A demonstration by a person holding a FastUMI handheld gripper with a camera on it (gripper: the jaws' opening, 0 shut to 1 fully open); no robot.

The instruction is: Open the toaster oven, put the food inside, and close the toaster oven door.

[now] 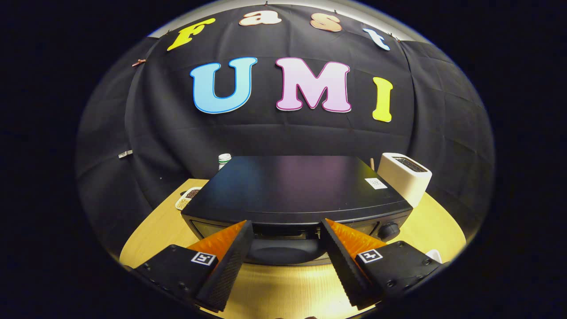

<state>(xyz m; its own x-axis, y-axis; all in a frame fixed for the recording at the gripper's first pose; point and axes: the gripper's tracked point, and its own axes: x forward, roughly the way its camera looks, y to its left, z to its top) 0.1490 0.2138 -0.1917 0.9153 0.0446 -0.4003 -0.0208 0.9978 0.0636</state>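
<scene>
1. Hovering low in the frame's middle, one gripper (287,228) is spread wide, grasping nothing.
2. One black toaster oven (301,188) sits on the table (146,230), its door handle (283,250) between the fingers.
3. One white toaster (404,177) stands at right.
4. One white-capped jar (224,159) and one small dish (188,197) sit at left.

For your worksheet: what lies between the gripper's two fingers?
In the gripper view, the open gripper frames the toaster oven's door handle, untouched.
</scene>
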